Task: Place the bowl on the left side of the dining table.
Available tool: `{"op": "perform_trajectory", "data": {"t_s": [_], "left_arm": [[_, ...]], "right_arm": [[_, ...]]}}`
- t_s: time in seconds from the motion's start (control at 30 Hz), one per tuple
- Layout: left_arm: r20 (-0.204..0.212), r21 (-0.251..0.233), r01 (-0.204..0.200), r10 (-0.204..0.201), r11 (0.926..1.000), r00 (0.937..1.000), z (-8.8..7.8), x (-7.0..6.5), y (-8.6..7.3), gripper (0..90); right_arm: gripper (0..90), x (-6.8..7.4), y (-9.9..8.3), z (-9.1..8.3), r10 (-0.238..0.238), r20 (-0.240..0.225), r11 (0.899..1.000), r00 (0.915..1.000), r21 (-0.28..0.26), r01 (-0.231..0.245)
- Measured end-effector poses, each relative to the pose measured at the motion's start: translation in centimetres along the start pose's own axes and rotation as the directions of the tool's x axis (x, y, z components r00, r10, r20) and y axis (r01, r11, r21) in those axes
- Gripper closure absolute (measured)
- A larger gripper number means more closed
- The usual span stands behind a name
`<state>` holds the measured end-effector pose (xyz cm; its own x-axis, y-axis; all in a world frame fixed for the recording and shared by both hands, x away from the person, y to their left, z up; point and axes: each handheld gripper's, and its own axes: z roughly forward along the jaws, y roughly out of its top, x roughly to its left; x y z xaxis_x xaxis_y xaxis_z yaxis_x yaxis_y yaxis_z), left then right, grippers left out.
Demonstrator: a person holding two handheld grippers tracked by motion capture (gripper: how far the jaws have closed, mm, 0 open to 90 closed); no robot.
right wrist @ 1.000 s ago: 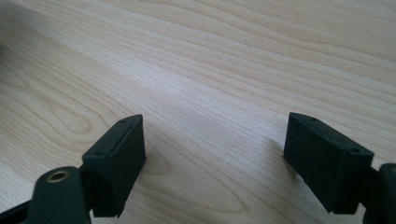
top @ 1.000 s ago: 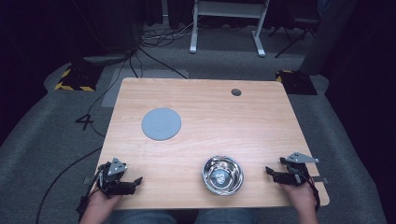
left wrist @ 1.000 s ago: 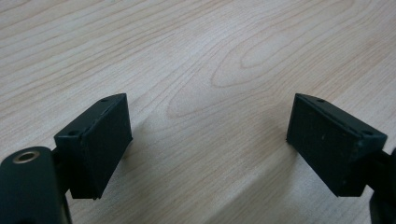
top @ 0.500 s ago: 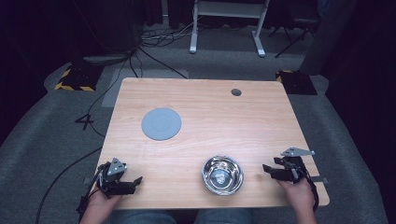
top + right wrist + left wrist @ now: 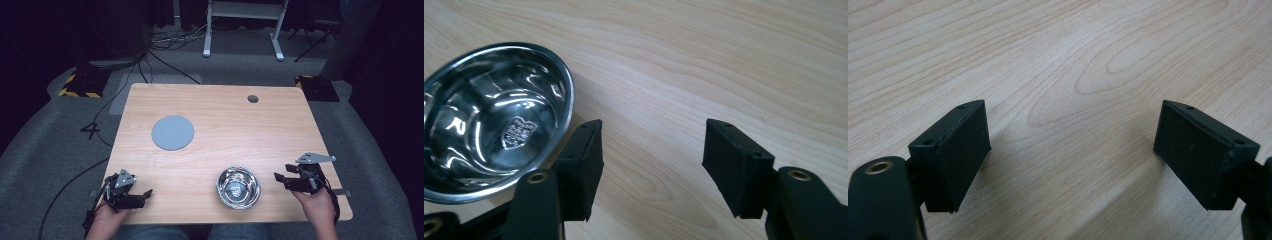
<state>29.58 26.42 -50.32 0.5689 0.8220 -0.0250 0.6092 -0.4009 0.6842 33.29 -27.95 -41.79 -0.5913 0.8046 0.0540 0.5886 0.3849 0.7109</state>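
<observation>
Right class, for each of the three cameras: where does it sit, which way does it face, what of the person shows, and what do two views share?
High view: above the person's side, looking forward and down on the table; both hands, left gripper, right gripper.
Left gripper view: rides the left gripper, facing bare wood between open jaws.
Right gripper view: rides the right gripper, jaws open beside the steel bowl.
Shared: the bowl appears in the high and right gripper views.

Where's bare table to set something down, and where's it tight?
Free: the whole far right of the table, from the grey disc across to the right edge, and the near strip between the left gripper and the bowl. Tight: the gap between bowl and right gripper, both jaws open.
</observation>
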Motion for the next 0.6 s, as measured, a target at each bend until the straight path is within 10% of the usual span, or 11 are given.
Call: {"op": "perform_trajectory", "data": {"t_s": [0.6], "left_arm": [[0.000, 0.000, 0.000, 0.000, 1.0000, 1.0000, 0.0, 0.0, 0.0, 15.0]], "right_arm": [[45.0, 3.5, 2.5, 2.7, -0.035, -0.076, 0.999, 0.9965, 0.032, 0.038]]}}
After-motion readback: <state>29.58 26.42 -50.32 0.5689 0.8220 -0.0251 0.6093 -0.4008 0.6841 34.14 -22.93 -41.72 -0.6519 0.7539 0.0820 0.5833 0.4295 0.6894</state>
